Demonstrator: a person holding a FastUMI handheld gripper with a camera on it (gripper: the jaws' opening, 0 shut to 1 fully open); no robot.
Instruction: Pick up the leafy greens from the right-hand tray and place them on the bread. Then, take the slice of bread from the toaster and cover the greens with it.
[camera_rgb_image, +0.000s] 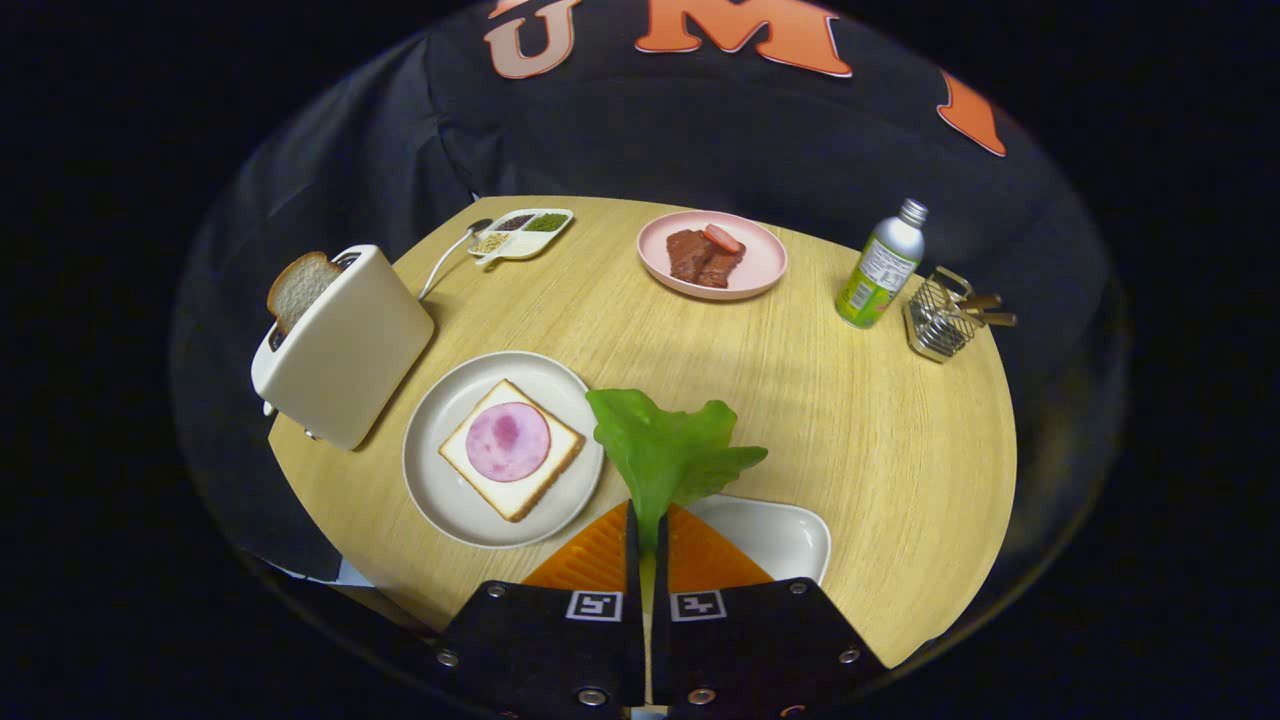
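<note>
I read hand-held gripper (648, 540) closed, both fingers pinching stem of greens (668, 452). Leaf stands up just ahead of fingertips, above white tray (790, 535). Plate (440, 480) sits beside tray, carrying bread (512, 450) topped with ham slice (508, 441). Toaster (345, 345) beyond plate on tabletop (880, 420), second slice (300, 288) protruding from slot.

1. A round counter (880, 440) of pale wood grain is seen, lit evenly from above.
2. Black cloth (700, 140) is hung as the wall behind the counter's far edge.
3. The cloth is draped in folds past the counter's left edge.
</note>
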